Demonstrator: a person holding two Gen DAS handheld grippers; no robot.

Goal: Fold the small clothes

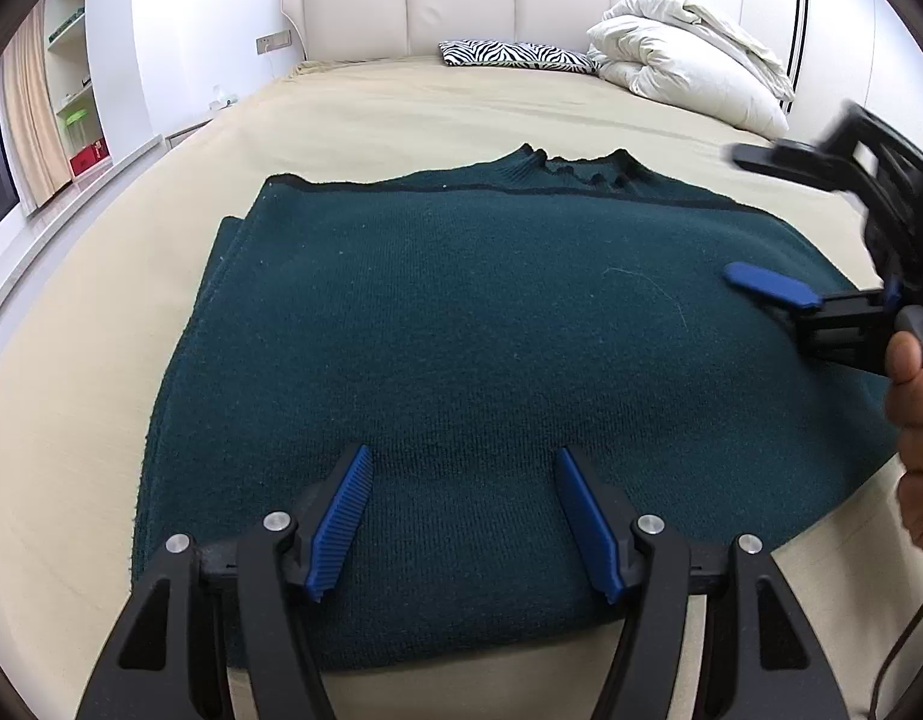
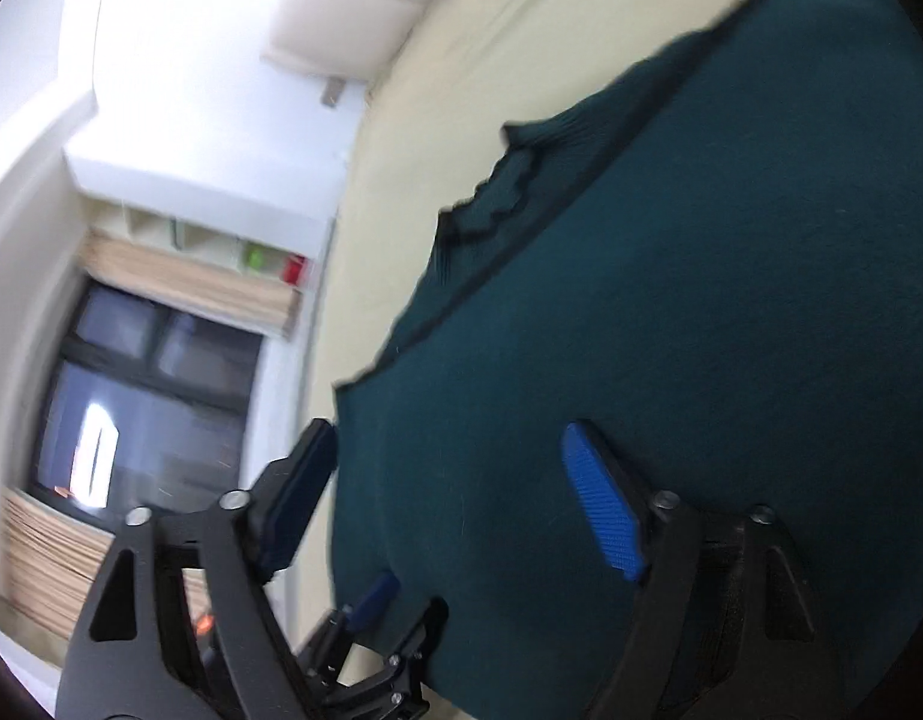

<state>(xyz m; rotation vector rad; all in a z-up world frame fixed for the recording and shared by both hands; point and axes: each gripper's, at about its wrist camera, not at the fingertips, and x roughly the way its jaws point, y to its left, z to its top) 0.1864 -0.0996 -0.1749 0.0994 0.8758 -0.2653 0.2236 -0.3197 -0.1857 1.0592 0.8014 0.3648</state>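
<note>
Folded dark green sweater (image 1: 491, 360) flat on bed (image 1: 401, 114).
Left hand-held gripper (image 1: 461, 516) jaws apart over near hem, nothing between; right hand-held gripper (image 2: 455, 504) open, empty, at sweater's side edge. Beyond: zebra pillow (image 1: 515, 54), white duvet (image 1: 689, 48).

Sweater (image 1: 491, 360) flat on bed (image 1: 401, 114) — pillow (image 1: 515, 54) and duvet (image 1: 689, 60) behind, by headboard (image 1: 461, 0)

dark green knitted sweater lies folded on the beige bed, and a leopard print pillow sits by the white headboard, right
Not quite. The pillow by the white padded headboard is zebra-striped, black and white, not leopard print; the left wrist view shows it. The dark green knitted sweater does lie folded on the beige bed.
</note>
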